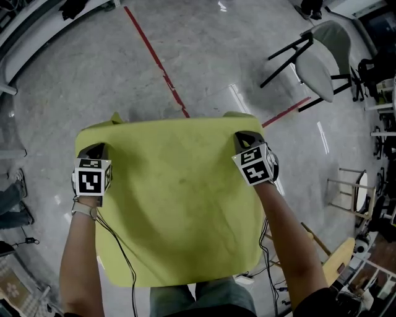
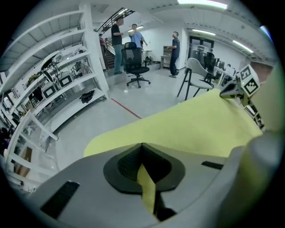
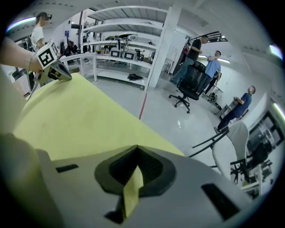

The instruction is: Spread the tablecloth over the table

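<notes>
We log L gripper [image 1: 96, 149] and R gripper [image 1: 243, 140] both clenched on the yellow-green tablecloth [image 1: 179, 204], pinching its opposite side edges nr the far corners. Cloth hangs spread flat betw. them, above grey floor [image 1: 204, 56] w/ red line [image 1: 154, 59].

Open workshop, polished grey floor [image 1: 204, 49], ceiling strip lights [image 2: 200, 3].
Head view: red tape line [image 1: 154, 59] at 11 o'clock; white chair [image 1: 318, 62] on black legs at 2 o'clock. Left gripper view: white shelving [image 2: 88, 26] at 9–10 o'clock, black office chair [image 2: 136, 62] at 12.
</notes>
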Tool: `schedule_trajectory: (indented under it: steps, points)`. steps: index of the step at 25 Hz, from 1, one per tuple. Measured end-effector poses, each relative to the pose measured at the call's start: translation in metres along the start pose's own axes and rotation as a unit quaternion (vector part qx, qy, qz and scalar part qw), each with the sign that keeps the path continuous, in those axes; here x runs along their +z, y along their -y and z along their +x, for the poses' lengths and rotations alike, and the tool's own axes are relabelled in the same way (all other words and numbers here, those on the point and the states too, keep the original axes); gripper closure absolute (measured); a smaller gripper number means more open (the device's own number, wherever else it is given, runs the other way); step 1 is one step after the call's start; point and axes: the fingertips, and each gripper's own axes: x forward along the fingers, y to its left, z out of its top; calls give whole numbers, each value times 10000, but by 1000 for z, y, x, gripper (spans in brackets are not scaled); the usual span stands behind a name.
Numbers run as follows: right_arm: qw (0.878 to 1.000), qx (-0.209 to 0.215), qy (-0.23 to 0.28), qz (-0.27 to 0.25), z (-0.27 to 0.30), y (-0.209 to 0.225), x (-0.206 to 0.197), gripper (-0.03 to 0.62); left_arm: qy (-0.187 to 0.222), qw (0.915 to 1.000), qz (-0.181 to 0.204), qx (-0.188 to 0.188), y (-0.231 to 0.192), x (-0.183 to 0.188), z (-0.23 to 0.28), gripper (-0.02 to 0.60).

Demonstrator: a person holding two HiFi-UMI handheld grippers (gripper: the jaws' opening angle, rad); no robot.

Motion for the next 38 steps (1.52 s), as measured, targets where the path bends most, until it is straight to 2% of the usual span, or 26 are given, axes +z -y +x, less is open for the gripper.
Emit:
schedule_trajectory:
  steps: [6, 13, 16, 20, 23, 28, 33, 38]
  points:
    - [9998, -163, 86, -123, 12, 13, 17, 586, 107, 9998, -170, 12, -12, 19, 11, 574]
    - [9997, -213, 141, 44, 19, 19, 23, 586, 226, 9990, -383, 27, -16, 25, 17, 572]
    - [9992, -226, 268, 180, 17, 19, 19, 583, 324, 9978, -544, 169, -14, 22, 13, 571]
    - [9982, -196, 365, 442, 5, 16, 9, 540, 299, 9989, -173, 317, -3, 17, 1, 571]
    - [9987, -21, 256, 433, -6, -1, -6, 540, 186, 9996, 11, 224, 7, 7, -11, 571]
    - [9992, 68, 201, 337, -17, -18, -25, 554, -260, 9992, 301, -25, 24, -24, -17, 572]
    - [9998, -44, 151, 147, -8, -7, -12, 583, -207, 9996, 189, 90, 22, -19, -13, 572]
    - [9992, 6, 185, 346, 6, 13, -5, 583, -455, 9989, 125, 36, 29, -17, -10, 574]
